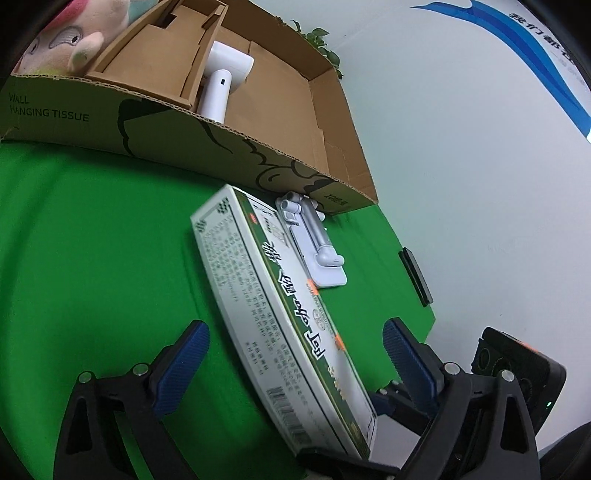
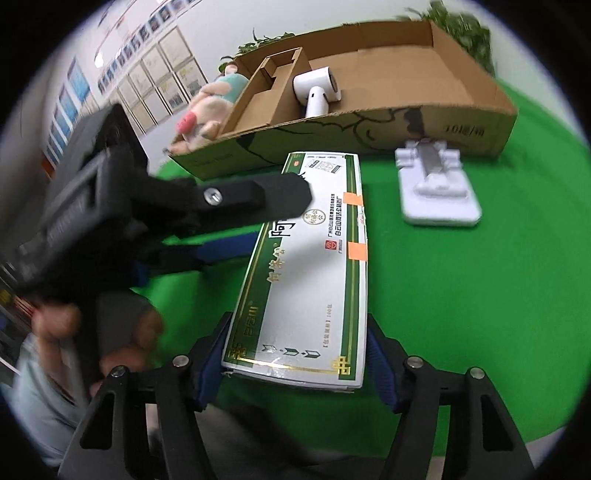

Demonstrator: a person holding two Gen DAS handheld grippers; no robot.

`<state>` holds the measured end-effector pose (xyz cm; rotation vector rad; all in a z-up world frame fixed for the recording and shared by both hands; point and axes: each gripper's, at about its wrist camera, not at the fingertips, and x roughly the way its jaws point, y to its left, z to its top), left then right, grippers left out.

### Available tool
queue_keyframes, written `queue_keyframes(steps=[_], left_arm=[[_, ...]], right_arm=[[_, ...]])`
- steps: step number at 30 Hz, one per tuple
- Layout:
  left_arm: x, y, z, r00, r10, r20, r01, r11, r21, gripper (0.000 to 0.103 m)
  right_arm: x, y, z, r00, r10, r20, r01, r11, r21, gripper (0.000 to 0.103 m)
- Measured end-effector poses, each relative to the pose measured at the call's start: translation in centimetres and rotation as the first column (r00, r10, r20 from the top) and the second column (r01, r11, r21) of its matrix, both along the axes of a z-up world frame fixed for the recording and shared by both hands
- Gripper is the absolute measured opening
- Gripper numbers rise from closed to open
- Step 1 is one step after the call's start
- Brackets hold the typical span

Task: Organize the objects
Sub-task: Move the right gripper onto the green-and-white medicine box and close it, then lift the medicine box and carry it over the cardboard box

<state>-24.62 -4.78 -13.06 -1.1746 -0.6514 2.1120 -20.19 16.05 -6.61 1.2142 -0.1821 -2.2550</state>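
A long white-and-green medicine box [image 2: 306, 273] is held at its near end between the blue pads of my right gripper [image 2: 295, 354], which is shut on it. In the left wrist view the same box [image 1: 273, 314] stands tilted between the open fingers of my left gripper [image 1: 295, 354], which straddle it without touching. The left gripper also shows in the right wrist view [image 2: 221, 206], over the box's left side. A cardboard tray box [image 1: 332, 122] behind holds a white dryer-like device [image 1: 221, 81]. A white folding stand [image 1: 314, 240] lies on the green cloth beside the tray.
A pink plush toy [image 1: 74, 40] sits at the tray's left end, also in the right wrist view [image 2: 210, 107]. A small black flat item [image 1: 415, 275] lies at the cloth's right edge. Green cloth [image 2: 480, 295] covers the table. Plants [image 2: 458, 26] stand behind the tray.
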Motion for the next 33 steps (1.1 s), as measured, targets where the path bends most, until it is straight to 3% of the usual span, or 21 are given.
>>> queue_keyframes(steps=[3,7,9,21,26,33], left_arm=[[0.1,0.0,-0.1,1.0,-0.012,0.019,0.012,1.0,0.015,0.075],[0.4,-0.4,0.3,1.0,0.004,0.006,-0.004,1.0,-0.009,0.06],[0.5,-0.7,0.6,1.0,0.009,-0.004,-0.009,1.0,-0.013,0.046],[1.3,-1.1,5.9,0.987,-0.005,-0.16,-0.002,0.999,-0.044,0.038],[1.2,-0.7,9.8,0.958,-0.024,-0.287,-0.01,0.993,-0.118,0.037],[-1.0,0.1,14.7,0.921,-0.046,-0.386,-0.014,0.988,-0.151,0.037]], right_arm=[[0.1,-0.1,-0.1,0.999,0.02,0.029,-0.018,0.999,-0.049,0.065],[0.6,-0.6,0.2,1.0,0.025,0.014,-0.024,0.999,-0.031,0.064],[0.7,-0.8,0.4,1.0,0.026,-0.001,-0.026,1.0,-0.015,0.063],[-0.3,-2.1,2.7,0.992,0.04,-0.116,-0.039,0.999,0.013,0.06],[-2.1,-2.1,4.6,0.985,0.039,-0.167,-0.046,0.998,-0.038,0.06],[-4.6,-1.5,8.4,0.959,0.028,-0.282,-0.051,0.996,-0.076,0.06]])
